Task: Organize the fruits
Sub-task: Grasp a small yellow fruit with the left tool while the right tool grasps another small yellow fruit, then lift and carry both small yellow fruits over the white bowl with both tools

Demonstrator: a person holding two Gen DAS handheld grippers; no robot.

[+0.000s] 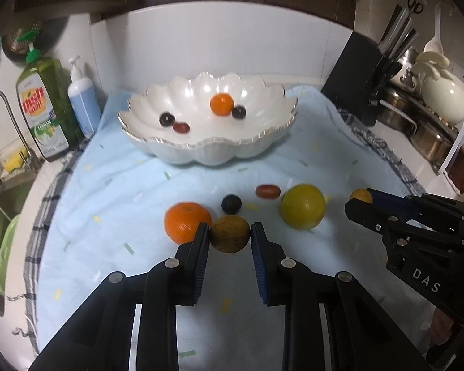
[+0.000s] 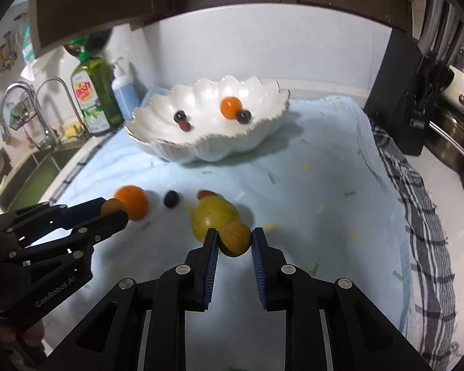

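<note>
- Only the right wrist view shows two faucets (image 2: 31, 105), far left.
- Left gripper (image 1: 229, 235) and right gripper (image 2: 234, 239) each pinch one brown fruit (image 1: 229, 237) (image 2: 235, 238).
- Bowl (image 1: 213, 151) holds four fruits; four lie loose on the cloth (image 1: 108, 204).

A green dish soap bottle (image 1: 45, 108) beside a blue pump bottle (image 1: 83, 105); black knife block (image 1: 360, 83) opposite
</note>
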